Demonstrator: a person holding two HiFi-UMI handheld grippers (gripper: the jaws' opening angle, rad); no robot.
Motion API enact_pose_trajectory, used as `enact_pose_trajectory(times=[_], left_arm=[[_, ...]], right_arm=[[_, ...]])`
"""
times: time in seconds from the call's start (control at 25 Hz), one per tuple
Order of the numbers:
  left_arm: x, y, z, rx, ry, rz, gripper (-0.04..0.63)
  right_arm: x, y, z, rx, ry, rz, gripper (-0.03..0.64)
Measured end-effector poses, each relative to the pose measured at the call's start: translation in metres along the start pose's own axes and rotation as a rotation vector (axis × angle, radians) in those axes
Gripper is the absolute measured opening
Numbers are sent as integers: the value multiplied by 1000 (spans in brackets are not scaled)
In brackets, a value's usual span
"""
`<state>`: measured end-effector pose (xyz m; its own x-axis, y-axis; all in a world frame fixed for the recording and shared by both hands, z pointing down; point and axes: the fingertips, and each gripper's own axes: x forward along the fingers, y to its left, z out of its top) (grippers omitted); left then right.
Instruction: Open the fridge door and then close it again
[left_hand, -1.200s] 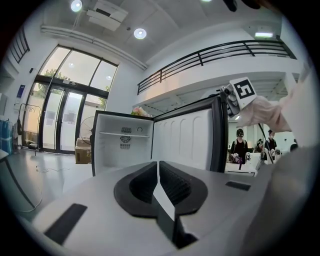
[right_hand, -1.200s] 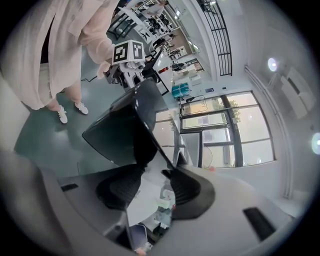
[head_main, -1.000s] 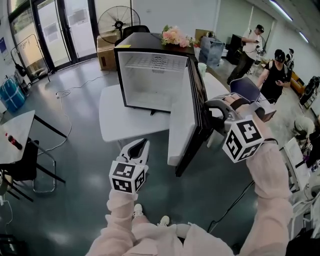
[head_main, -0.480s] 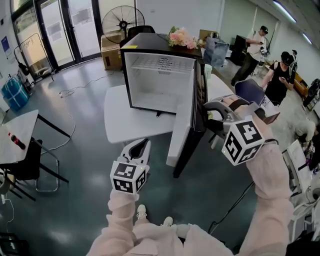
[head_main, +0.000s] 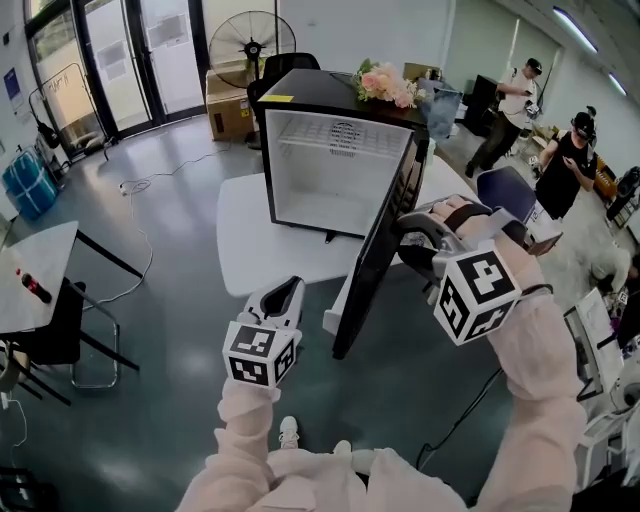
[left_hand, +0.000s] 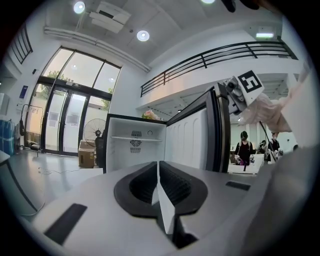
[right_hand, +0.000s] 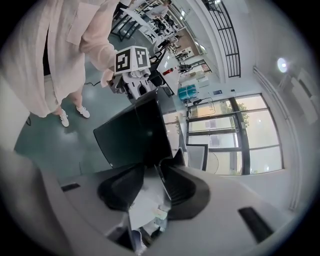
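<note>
Glossy black flat fridge door (head_main: 375, 270) has swung further toward shut. Right gripper (right_hand: 153, 169): jaws closing astride its edge. Left gripper (left_hand: 158, 175): jaws together, empty.

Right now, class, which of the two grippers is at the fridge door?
The right gripper: its fingers, closing, straddle the edge of the fridge door. The left gripper hangs clear, fingers together.

A white table (head_main: 252, 238) on the glossy grey floor (head_main: 150, 330) bears the open black fridge (head_main: 320, 86).
</note>
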<state>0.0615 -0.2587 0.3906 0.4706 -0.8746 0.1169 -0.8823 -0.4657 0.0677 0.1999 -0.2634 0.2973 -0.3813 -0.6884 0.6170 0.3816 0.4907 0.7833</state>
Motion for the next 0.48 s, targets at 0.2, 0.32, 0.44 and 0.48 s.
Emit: enact_pose_trajectory(times=[0.2, 0.32, 0.44, 0.48], left_arm=[[2, 32, 6, -5, -10, 8, 12], [3, 55, 4, -11, -11, 13, 12], [6, 76, 4, -14, -12, 15, 12], [7, 82, 5, -14, -13, 15, 12]], right_arm=[[21, -19, 16, -30, 22, 9, 133], [37, -32, 26, -32, 25, 1, 129], [54, -46, 35, -19, 28, -8, 127], [60, -51, 37, -13, 29, -11, 127]])
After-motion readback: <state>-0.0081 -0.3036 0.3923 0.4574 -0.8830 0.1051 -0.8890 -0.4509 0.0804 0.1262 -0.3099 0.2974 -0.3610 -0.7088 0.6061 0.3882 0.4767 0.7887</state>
